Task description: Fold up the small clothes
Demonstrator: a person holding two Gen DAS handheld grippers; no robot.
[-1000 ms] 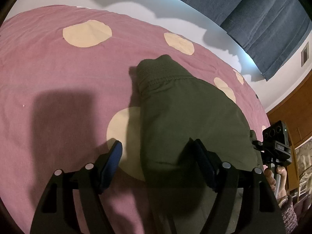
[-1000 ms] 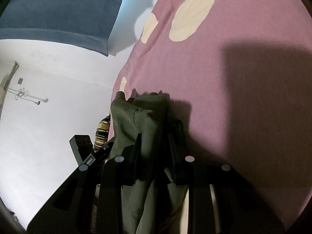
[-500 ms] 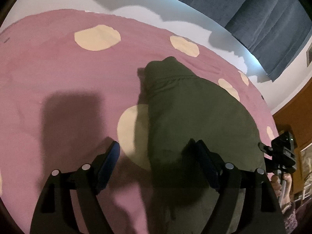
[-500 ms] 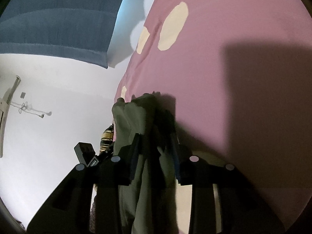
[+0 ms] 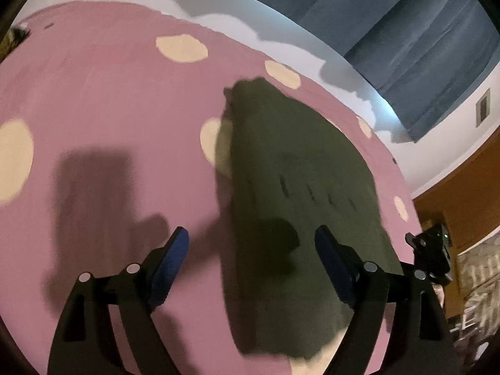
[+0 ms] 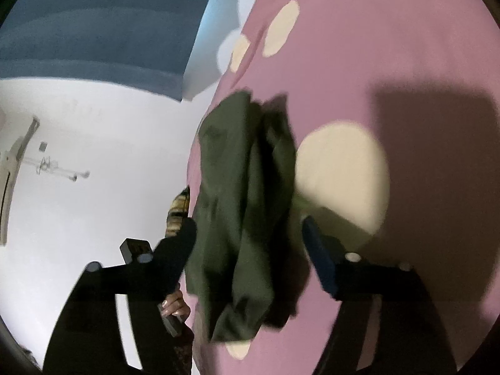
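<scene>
Now my right jaws (image 6: 247, 234) have just been opening, letting go of the garment (image 5: 297, 206); left jaws (image 5: 250, 250) wide too. It lies folded on the bed (image 5: 109, 109), this fold apparently done.

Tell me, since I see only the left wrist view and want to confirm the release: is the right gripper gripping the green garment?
Observer: No. The right gripper is open. Its jaws have just been opening, and the green garment lies between them with the pads clear of it.
Operator: Is the garment flat on that side?
Observer: No. It shows lengthwise folds and a bunched near corner on the pink bedcover.
Operator: Anything beyond the bed edge?
Observer: The person's left hand, fingers curled, before a white wall.
</scene>
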